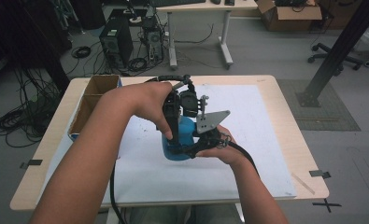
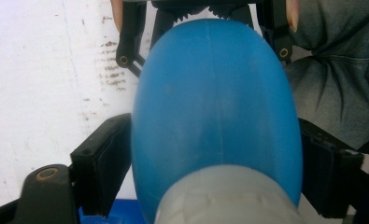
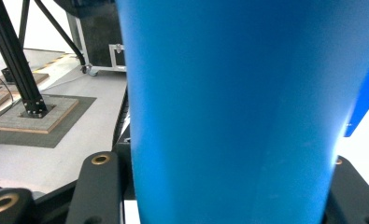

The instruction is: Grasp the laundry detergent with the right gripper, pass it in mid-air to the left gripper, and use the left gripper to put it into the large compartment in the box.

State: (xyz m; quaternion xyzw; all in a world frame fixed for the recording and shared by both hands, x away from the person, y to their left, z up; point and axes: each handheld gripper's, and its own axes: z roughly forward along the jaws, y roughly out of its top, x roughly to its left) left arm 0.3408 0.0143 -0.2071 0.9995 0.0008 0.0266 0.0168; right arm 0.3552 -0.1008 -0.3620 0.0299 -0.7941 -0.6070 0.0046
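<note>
Reaching in from the bottom of the high view, both forearms are seen meeting over the middle of the tabletop [image 1: 275, 140]. The right hand [image 1: 226, 148] is held low, palm turned inward, and its right claw [image 1: 191, 149] is laid level against the base of a blue bottle [image 1: 181, 137]; in the right gripper view the bottle's wall [image 3: 229, 112] is clamped between the black jaws, which press on it from both sides. The left hand [image 1: 149, 102] is arched over from above, wrist bent, so that the left claw [image 1: 173, 135] points down over the bottle. In the left gripper view the bottle's rounded body [image 2: 215, 107] is set between the jaws, whose pads are met by its sides. The bottle stands on a white sheet [image 1: 247, 116] near mid-table. Farther off, a cardboard box [image 1: 93, 100] sits at the left edge.
</note>
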